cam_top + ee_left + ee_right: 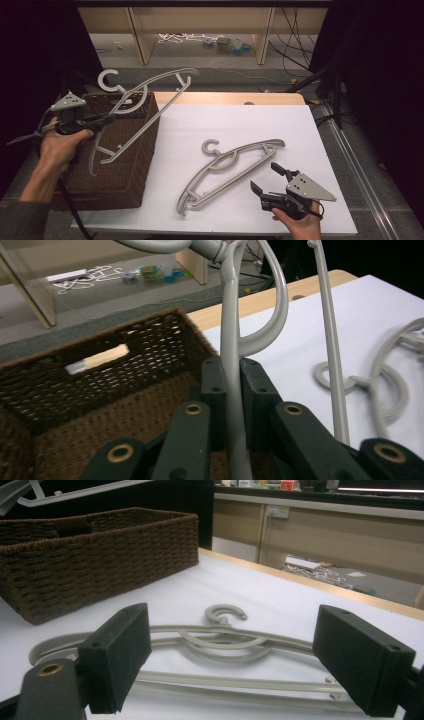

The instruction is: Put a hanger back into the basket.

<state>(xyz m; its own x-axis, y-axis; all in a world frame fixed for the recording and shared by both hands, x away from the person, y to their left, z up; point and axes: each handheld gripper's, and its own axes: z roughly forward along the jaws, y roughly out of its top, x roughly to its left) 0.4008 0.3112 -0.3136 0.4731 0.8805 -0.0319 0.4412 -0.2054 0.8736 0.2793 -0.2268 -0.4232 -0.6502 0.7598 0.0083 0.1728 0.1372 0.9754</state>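
Observation:
A grey plastic hanger [142,107] hangs tilted in the air above the brown wicker basket [107,175]. My left gripper [107,119] is shut on one arm of it; in the left gripper view the grey bar [231,385] runs up between the jaws over the basket's inside [105,405]. A second grey hanger [227,167] lies flat on the white table top. My right gripper [267,177] stands open just right of that hanger's lower end, and the hanger [225,640] lies beyond its spread jaws, untouched.
The basket takes up the table's left side; its woven wall [100,560] rises left of the lying hanger. White cloth [240,120] covers the table, with a wooden strip [230,97] at the far edge. Shelving and cables [295,30] lie beyond on the floor.

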